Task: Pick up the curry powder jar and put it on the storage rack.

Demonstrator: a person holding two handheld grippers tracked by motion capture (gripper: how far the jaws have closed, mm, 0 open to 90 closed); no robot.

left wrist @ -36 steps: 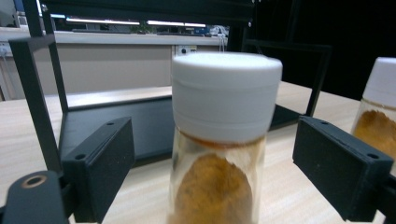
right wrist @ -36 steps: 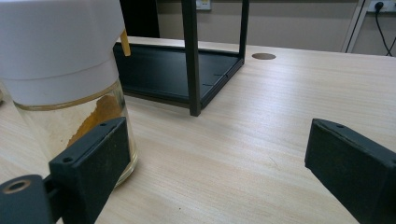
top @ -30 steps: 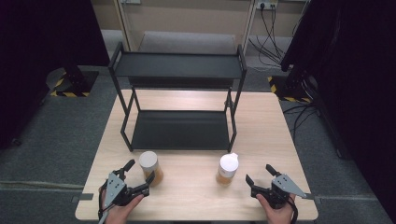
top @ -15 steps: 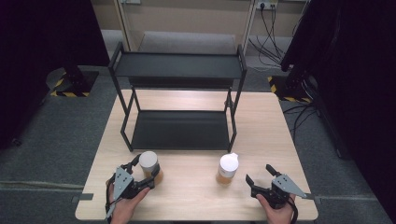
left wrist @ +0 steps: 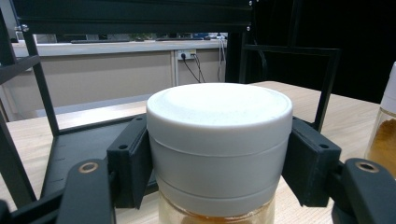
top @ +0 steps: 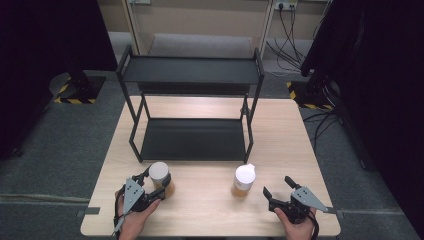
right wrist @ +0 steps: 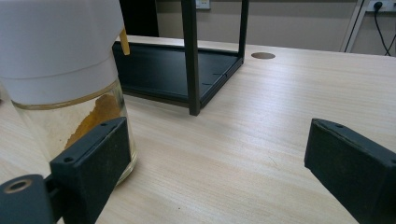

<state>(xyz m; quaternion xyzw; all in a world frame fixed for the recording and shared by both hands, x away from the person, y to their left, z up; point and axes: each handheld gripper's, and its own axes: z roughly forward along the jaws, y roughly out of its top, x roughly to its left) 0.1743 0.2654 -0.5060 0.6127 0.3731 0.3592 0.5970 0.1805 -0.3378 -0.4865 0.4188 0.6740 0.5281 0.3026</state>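
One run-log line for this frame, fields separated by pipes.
left tongs: around white-lidded jar, pads at lid | right tongs: open, beside second jar | shelf rack: nothing on it

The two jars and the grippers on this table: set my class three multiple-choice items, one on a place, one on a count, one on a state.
1. Where does the rack stand?
A. behind the jars
B. in front of the jars
C. on the floor

2. How many shelves has the rack?
A. one
B. two
C. three

3. How does the left gripper stand?
A. open, away from the jars
B. jaws around a jar's lid
C. lying on the rack

Key: 1 A, the rack is farther up the table than the left jar and the right jar. 2 B, an upper and a lower shelf show. 3 B, the left gripper has a pad at each side of the white lid; the right gripper is open.
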